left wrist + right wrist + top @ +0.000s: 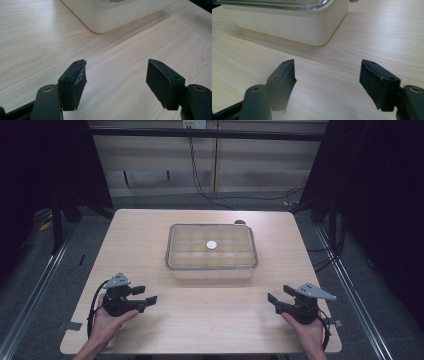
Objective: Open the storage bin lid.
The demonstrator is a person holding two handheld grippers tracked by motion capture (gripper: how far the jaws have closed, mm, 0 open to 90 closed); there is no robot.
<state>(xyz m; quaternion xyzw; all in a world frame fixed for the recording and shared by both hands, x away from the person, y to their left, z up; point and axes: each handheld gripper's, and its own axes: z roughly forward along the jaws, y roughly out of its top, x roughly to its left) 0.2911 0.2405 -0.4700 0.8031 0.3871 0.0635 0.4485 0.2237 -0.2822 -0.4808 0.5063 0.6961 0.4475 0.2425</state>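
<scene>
Resting place: the lidded box [212,251] is seen at the table [150,235] centre.
Left tongs [148,295]: apart, at 7 o'clock.
Right tongs [274,294]: apart, at 5 o'clock.
Handling: judged stiff, slippery; short ends should be gripped.

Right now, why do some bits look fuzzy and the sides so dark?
High view: light falls on the table, surroundings nearly black. Left gripper view: the box looks soft, washed out; the near jaw bases blur. Right gripper view: glare glints on the box's clear lid; a soft shadow lies beneath the box.
</scene>
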